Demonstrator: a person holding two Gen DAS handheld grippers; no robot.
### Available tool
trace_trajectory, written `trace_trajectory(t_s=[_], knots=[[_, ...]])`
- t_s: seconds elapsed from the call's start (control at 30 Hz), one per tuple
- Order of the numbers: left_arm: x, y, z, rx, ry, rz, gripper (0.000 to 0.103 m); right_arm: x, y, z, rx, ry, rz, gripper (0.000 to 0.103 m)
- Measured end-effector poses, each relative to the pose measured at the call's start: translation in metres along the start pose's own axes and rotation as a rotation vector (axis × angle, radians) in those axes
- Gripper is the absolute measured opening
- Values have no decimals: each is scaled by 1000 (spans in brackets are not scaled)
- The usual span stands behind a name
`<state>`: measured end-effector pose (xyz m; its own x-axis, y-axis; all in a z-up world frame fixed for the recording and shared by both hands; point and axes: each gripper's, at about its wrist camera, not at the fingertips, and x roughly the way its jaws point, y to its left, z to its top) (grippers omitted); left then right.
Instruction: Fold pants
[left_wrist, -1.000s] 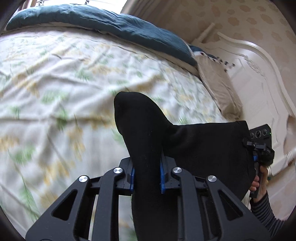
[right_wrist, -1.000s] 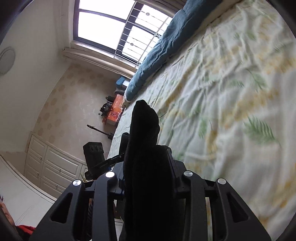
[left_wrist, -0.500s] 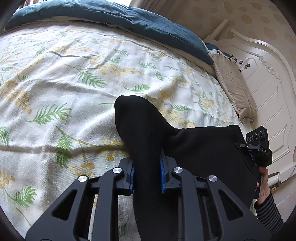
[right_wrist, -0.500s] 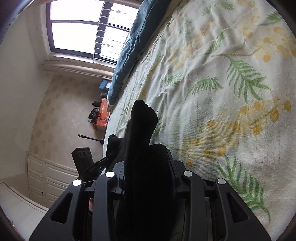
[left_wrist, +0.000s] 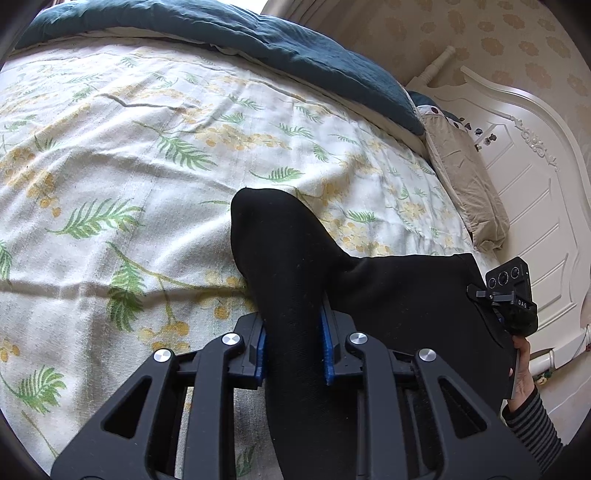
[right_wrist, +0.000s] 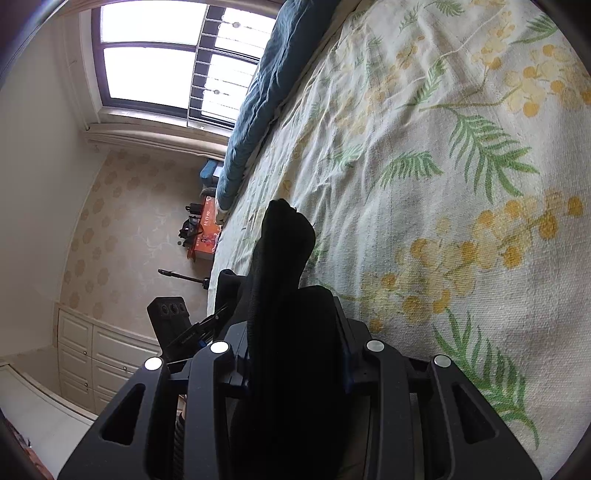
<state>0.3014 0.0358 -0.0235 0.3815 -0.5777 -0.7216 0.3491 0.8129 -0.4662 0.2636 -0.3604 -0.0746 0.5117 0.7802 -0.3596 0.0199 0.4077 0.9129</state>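
Observation:
Black pants (left_wrist: 388, 295) stretch between my two grippers, just above the floral bed sheet (left_wrist: 147, 184). My left gripper (left_wrist: 293, 343) is shut on one bunched end, and a fold of cloth sticks out past its blue pads (left_wrist: 261, 347). The cloth runs right to the other gripper's body (left_wrist: 511, 295), held by a hand in a striped sleeve. In the right wrist view my right gripper (right_wrist: 295, 332) is shut on a thick bunch of the pants (right_wrist: 284, 243), which hides its pads. The left gripper's body (right_wrist: 173, 321) shows at the lower left there.
A dark blue duvet (left_wrist: 258, 40) lies along the bed's far side, with a beige pillow (left_wrist: 465, 184) against the white headboard (left_wrist: 535, 184). Beyond the bed's edge are a window (right_wrist: 155, 55), an orange box (right_wrist: 207, 236) on the floor and white drawers (right_wrist: 103, 362).
Both grippers have sunk toward the sheet with the pants still held, then stopped. The right wrist view has rolled, and the sheet now fills more of it.

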Motion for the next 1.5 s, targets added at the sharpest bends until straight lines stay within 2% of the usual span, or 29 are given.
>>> trace_trajectory(t_s=[0.2,0.27,0.33,0.37,0.4,0.47,0.53,0.63,0.73,0.83,0.9,0.97,1.07,1.1,1.13,1.17,1.2,1.23,1.37,1.5], knots=[[0,1,-1,-8,-2,-11,23,0,0,0,1,-1,1,34],[0,1,-2,-3,-4,-10,28,-1,-1,-1,1,-2,5,34],[-1,0,-3,9,-10,4,35,-3,1,-3,2,-14,20,40],[-3,0,-5,10,-18,12,47,-4,2,-4,1,-20,23,42],[-5,3,-6,0,-20,13,52,-7,4,-6,3,-27,21,46],[-13,8,-13,-44,-15,-32,61,-15,8,-11,17,-46,18,55],[-26,10,-24,-71,-13,-76,66,-29,15,-23,22,-73,30,70],[-43,8,-48,-83,-4,-105,73,-49,22,-47,15,-86,6,75],[-57,3,-79,-109,7,-128,78,-66,20,-78,30,-88,1,76],[-64,-2,-102,-128,-4,-149,82,-69,20,-102,37,-82,27,77],[-66,-5,-110,-156,-15,-177,84,-63,23,-109,47,-69,57,79],[-63,-10,-111,-165,-20,-181,86,-55,27,-109,44,-71,50,82],[-56,-17,-110,-189,-19,-199,86,-43,29,-104,55,-62,51,83],[-54,-18,-109,-189,-20,-206,86,-40,31,-103,47,-56,34,80],[-51,-20,-109,-187,-18,-209,75,-40,29,-103,44,-51,10,65],[-46,-22,-109,-192,-2,-205,57,-38,27,-103,47,-39,-10,50],[-42,-22,-109,-200,9,-191,56,-37,23,-103,60,-31,-1,41],[-42,-23,-111,-202,6,-184,50,-39,21,-104,60,-28,3,36],[-48,-26,-111,-211,5,-199,34,-46,25,-112,44,-27,-1,33],[-55,-33,-114,-202,11,-180,31,-49,32,-119,38,-27,-1,33]])
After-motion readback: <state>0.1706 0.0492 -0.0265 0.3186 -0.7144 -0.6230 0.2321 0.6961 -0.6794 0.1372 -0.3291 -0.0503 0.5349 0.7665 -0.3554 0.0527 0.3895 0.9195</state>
